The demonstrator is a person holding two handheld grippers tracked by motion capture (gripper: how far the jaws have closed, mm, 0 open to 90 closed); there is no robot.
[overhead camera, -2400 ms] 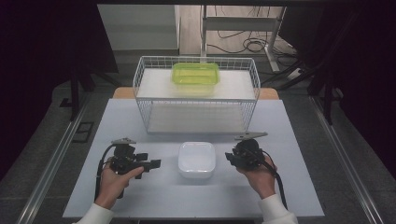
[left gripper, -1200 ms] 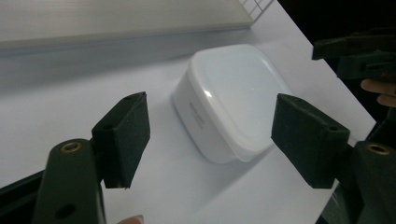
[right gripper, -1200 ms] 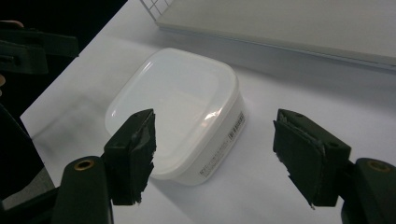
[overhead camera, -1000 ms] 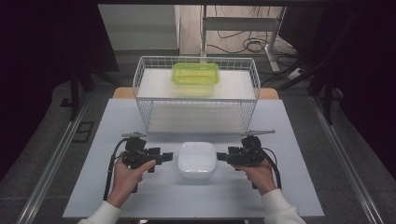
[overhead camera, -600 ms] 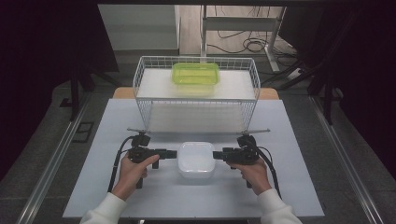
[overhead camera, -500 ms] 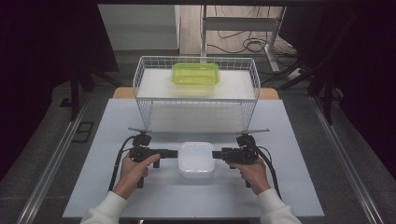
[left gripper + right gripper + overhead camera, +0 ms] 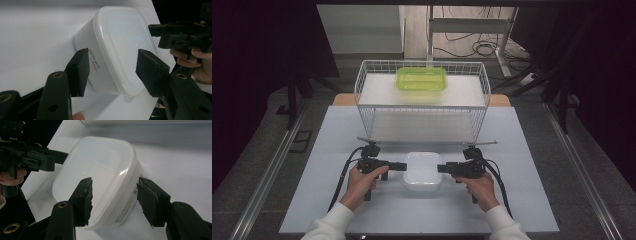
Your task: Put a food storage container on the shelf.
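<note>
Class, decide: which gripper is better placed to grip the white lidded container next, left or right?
Neither clearly: the left gripper and right gripper flank the white container evenly, each straddling its rim, jaws just closing, not yet pressing.

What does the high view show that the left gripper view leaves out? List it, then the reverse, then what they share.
High view alone: a white wire basket at the far side of the table, with a lime-green lidded container in it.

Left gripper view alone: small print on the side wall of the white lidded container, and the left gripper with its jaws astride that container's rim, which have just been closing, pads not yet pressing.

Both: the white container, the table and the right gripper at its other side.
</note>
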